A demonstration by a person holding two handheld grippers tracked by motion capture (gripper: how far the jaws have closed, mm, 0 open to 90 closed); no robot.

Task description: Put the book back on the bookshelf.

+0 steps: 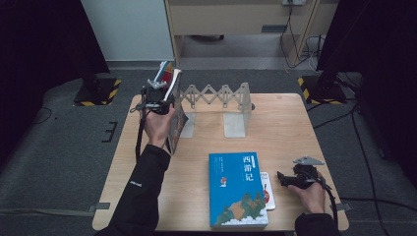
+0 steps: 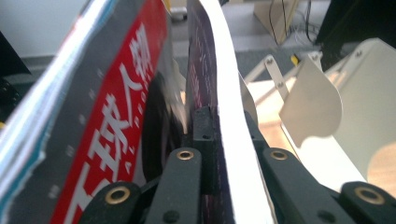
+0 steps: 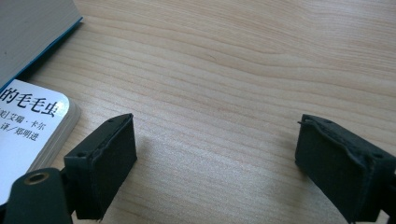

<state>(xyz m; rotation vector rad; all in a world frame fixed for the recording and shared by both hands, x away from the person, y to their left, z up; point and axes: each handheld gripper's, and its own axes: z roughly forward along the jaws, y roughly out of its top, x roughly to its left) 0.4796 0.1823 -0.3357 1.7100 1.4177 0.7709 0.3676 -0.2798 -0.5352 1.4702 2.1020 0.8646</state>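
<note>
Blue book (image 1: 237, 189) on the table reads 西游记.

Thin magazine (image 1: 173, 105), dark cover, upright beside white bookend (image 1: 236, 110).

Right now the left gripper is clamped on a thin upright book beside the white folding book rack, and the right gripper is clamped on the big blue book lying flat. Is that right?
Not quite. The right gripper holds nothing: the right gripper view shows its jaws wide apart over bare wooden table, beside the big blue book. The left gripper is indeed clamped on the thin upright book beside the white folding book rack.
</note>
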